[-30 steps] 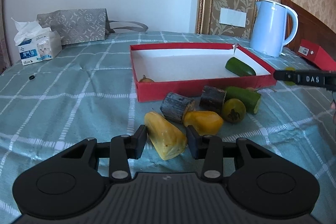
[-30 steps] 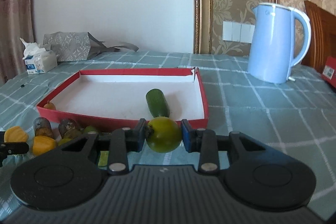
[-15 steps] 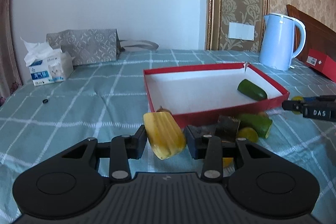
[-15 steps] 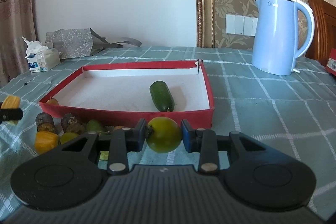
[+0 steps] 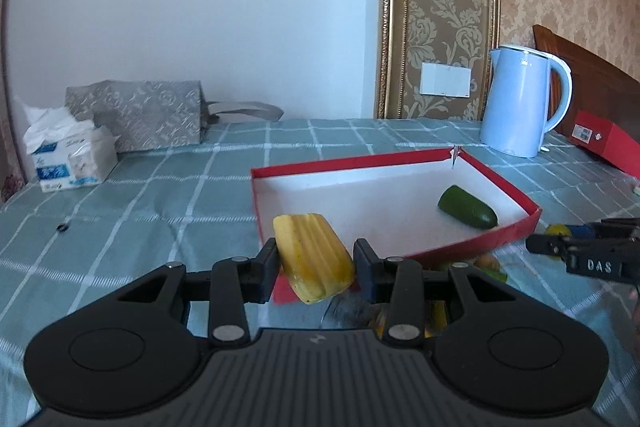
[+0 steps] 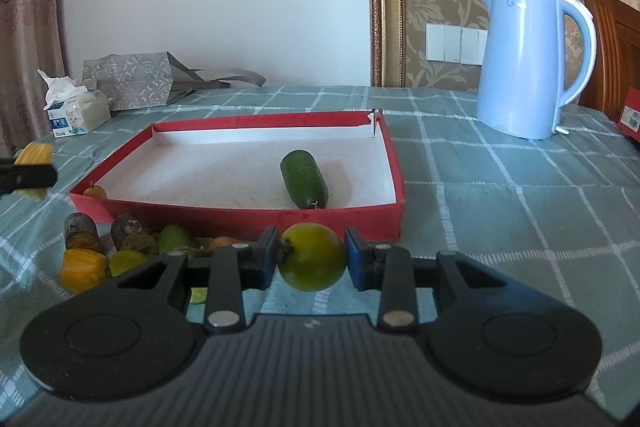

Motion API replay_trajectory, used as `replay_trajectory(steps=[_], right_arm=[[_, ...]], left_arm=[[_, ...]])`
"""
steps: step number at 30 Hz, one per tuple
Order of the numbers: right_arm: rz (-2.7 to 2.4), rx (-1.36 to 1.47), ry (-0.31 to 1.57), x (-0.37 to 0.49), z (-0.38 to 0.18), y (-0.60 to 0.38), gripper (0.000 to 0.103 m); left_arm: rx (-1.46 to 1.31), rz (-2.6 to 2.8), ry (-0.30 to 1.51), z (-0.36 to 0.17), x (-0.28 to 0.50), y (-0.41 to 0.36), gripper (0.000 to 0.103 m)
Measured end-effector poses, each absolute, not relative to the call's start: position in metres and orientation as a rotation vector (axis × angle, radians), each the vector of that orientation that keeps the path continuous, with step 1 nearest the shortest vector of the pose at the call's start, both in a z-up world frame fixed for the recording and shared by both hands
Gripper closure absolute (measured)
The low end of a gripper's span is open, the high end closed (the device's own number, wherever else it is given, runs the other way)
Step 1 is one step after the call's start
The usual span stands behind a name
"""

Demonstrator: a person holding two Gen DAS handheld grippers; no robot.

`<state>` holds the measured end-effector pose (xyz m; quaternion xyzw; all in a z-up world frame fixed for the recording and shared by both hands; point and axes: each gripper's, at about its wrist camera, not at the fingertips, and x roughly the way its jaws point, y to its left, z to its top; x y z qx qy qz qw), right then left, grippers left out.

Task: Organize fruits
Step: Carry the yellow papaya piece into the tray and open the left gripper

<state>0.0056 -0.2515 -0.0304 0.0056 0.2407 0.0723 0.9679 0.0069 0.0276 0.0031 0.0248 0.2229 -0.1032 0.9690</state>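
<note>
Left wrist view: left gripper (image 5: 315, 269) pinches yellow fruit piece (image 5: 312, 257), long axis toward 11 o'clock. Red tray (image 5: 472, 243) lies ahead at 1 o'clock, cucumber (image 5: 467, 207) inside. Right gripper (image 6: 311, 259) clamps green round fruit (image 6: 312, 255), tray wall just beyond at 12 o'clock; judged the nearer hand.

Bright, soft daylight, sharp focus, faint shadows, fisheye bending at edges

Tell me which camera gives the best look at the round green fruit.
The right wrist view: the round green fruit sits large and unobstructed, clamped in the right gripper. The left wrist view shows only a yellow-green sliver behind that gripper's fingers at the right edge.
</note>
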Motion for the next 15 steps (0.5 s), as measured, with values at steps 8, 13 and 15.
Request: replay_trajectory(steps=[8,13,15], right_arm=[[0.137,0.009,0.493,0.007,-0.032,-0.253,0.07],[0.139,0.007,0.5,0.008,-0.034,-0.253,0.07],[0.139,0.003,0.502,0.008,-0.034,-0.252,0.07]], left_arm=[[0.083,-0.217,0.489,0.003,0.069,0.003,0.064],[0.106,-0.197,0.557,-0.008,0.112,-0.01,0.064],[0.101,-0.198,0.596,-0.013,0.127,-0.012,0.064]])
